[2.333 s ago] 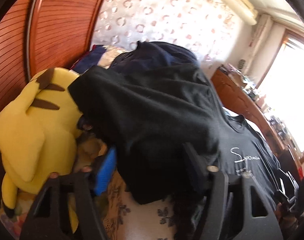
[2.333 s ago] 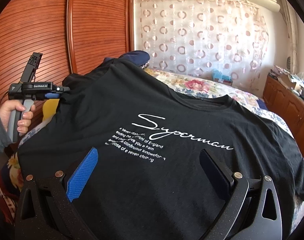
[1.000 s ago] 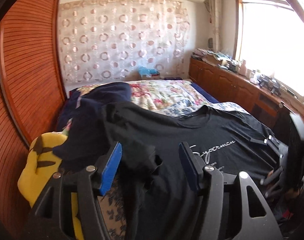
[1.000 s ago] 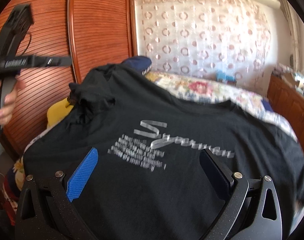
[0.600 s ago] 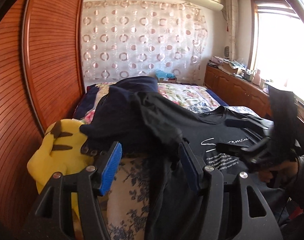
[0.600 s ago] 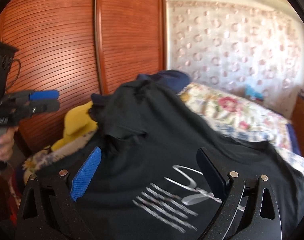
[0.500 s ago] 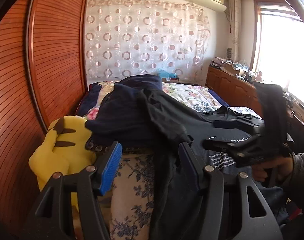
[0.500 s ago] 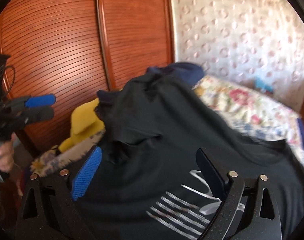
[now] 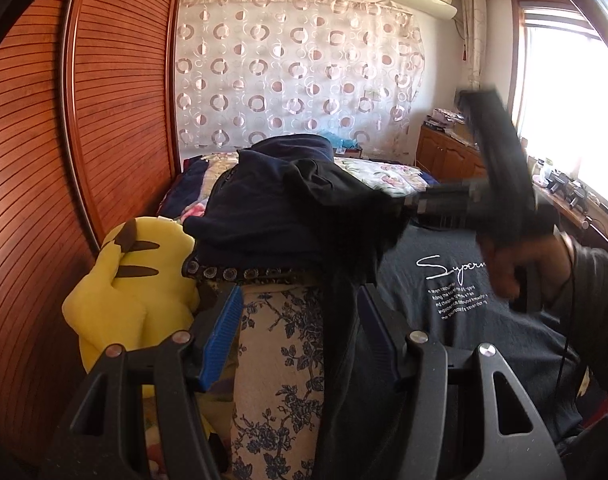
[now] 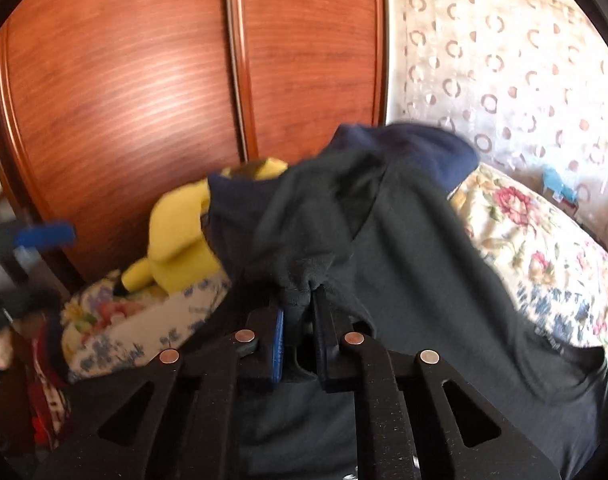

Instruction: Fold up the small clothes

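Note:
A black T-shirt (image 9: 456,320) with white "Superman" lettering lies spread on the bed. My right gripper (image 10: 297,304) is shut on a bunched sleeve (image 10: 299,276) of the black T-shirt (image 10: 424,280). It shows blurred in the left wrist view (image 9: 400,208), reaching across at the sleeve. My left gripper (image 9: 299,320) is open and empty, low at the bed's left edge, with a hanging edge of the shirt between its fingers.
A yellow plush toy (image 9: 131,276) lies at the left against the wooden wardrobe (image 9: 63,140). A dark navy garment pile (image 9: 263,200) sits behind the shirt. The floral bedspread (image 9: 275,360) hangs at the front. A wooden cabinet (image 9: 448,156) stands at the right.
My right gripper swung left over the shirt and closed on its sleeve. My left gripper let go of the sleeve earlier and drew back, staying open.

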A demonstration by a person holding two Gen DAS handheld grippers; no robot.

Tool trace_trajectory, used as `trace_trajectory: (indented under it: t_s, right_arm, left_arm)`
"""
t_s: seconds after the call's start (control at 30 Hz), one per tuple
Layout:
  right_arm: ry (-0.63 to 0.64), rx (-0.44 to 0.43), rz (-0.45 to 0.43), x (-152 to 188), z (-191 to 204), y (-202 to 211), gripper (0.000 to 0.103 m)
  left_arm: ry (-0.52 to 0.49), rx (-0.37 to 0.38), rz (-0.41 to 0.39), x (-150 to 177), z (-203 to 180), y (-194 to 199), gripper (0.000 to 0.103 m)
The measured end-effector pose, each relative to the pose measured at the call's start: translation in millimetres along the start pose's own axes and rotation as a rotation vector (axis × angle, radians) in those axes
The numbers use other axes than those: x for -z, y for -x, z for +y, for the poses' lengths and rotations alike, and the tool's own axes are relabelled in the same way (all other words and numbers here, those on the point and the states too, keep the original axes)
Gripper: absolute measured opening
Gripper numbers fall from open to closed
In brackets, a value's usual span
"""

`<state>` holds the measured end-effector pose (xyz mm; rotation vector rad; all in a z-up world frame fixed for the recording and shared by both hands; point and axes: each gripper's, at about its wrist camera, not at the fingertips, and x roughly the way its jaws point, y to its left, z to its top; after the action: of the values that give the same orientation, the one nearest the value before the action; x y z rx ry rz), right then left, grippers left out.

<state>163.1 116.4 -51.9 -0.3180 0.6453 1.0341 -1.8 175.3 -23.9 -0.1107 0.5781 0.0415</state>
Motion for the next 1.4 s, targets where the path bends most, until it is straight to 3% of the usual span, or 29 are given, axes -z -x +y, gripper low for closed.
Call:
trace_trajectory:
  t_s: [0.13,0.3,0.33,0.37,0.4,0.53,0.8,0.97,1.1,1.13,1.2,1.27,1.4]
  right_arm:
    - [-0.085,0.003,-0.052,-19.3,-30.8,20.6,0.01]
    - [-0.201,0.087,-0.042,-33.0,-67.0,20.3,0.01]
    - [-0.219,0.107,-0.046,-33.2,-72.0,20.4,0.019]
    - [-0.24,0.177,-0.046,-34.1,-78.1,21.2,0.034]
    - [-0.252,0.202,-0.05,-34.4,-80.6,21.3,0.039]
    - [-0.248,0.234,-0.062,-29.5,-85.9,26.9,0.04]
    - [-0.204,0.185,0.043,20.7,-81.0,24.5,0.04]
    - [-0.225,0.147,0.16,61.4,-80.3,-3.2,0.04]
    - [-0.23,0.125,0.202,75.2,-79.8,-20.2,0.04]
    - [-0.224,0.13,0.196,75.8,-78.9,-21.0,0.04]
    - [-0.205,0.125,0.196,75.1,-76.6,-22.9,0.029]
    - [-0.176,0.108,0.209,75.5,-71.9,-22.4,0.006]
    - [-0.15,0.077,0.179,76.0,-68.9,2.8,0.003]
  left_arm:
    - [0.004,0.01,0.003,1.2,-3.0,-1.3,0.059]
    - [-0.001,0.022,0.011,4.0,-8.3,-4.1,0.059]
    - [-0.001,0.027,0.013,4.9,-9.7,-4.9,0.059]
    - [-0.001,0.03,0.016,5.6,-10.6,-5.9,0.059]
    - [-0.002,0.032,0.018,6.3,-11.8,-7.1,0.059]
    - [-0.006,0.044,0.033,7.9,-18.8,-14.2,0.059]
    - [-0.029,0.06,0.051,11.4,-33.4,-25.0,0.059]
    - [-0.027,0.07,0.059,12.9,-39.9,-28.6,0.059]
    - [-0.035,0.076,0.063,14.4,-44.5,-28.6,0.059]
    - [-0.034,0.077,0.065,14.6,-45.1,-28.8,0.059]
    - [-0.033,0.08,0.067,14.8,-45.9,-29.3,0.059]
    - [-0.035,0.079,0.065,14.2,-47.1,-28.6,0.059]
    - [-0.036,0.079,0.055,13.6,-48.5,-24.7,0.059]
